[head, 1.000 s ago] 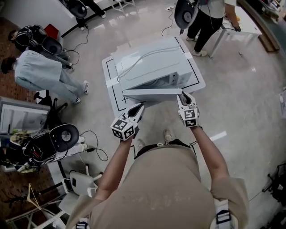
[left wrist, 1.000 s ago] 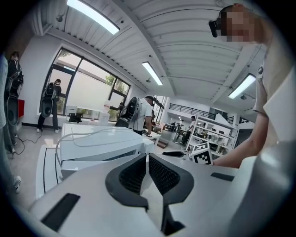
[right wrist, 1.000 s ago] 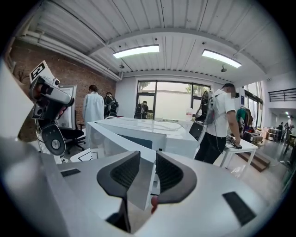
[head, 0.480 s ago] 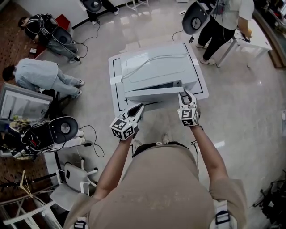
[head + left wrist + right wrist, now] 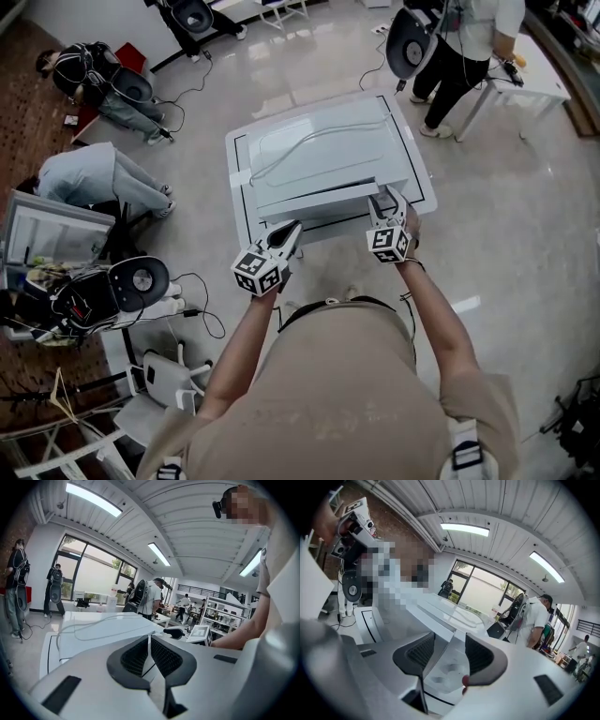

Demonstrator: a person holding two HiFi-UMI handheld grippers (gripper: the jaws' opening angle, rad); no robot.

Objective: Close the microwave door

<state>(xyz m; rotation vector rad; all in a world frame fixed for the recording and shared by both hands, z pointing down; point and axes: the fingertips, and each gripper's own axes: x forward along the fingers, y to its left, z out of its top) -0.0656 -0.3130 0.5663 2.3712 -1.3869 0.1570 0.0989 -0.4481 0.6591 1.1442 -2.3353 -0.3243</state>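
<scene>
A white microwave (image 5: 319,150) stands on a white table (image 5: 236,202) with a black border line. Its door (image 5: 319,199) lies almost flat against the front, with a thin gap still showing. My right gripper (image 5: 386,199) is at the door's right end. Its jaws are opening, and in the right gripper view (image 5: 450,651) the pads stand apart with the door's edge (image 5: 440,632) running between them, not pressed. My left gripper (image 5: 289,230) hovers just in front of the door's left half, holding nothing. In the left gripper view (image 5: 149,644) its pads meet.
A cable (image 5: 309,141) lies on the microwave's top. One person stands at the back right (image 5: 459,47) by a white table (image 5: 534,66). Another person bends over at the left (image 5: 94,178). Gear and cables lie on the floor at the left (image 5: 112,291).
The door has swung from half open to nearly shut. My right gripper followed it toward the microwave and spread its jaws. My left gripper moved slightly forward.
</scene>
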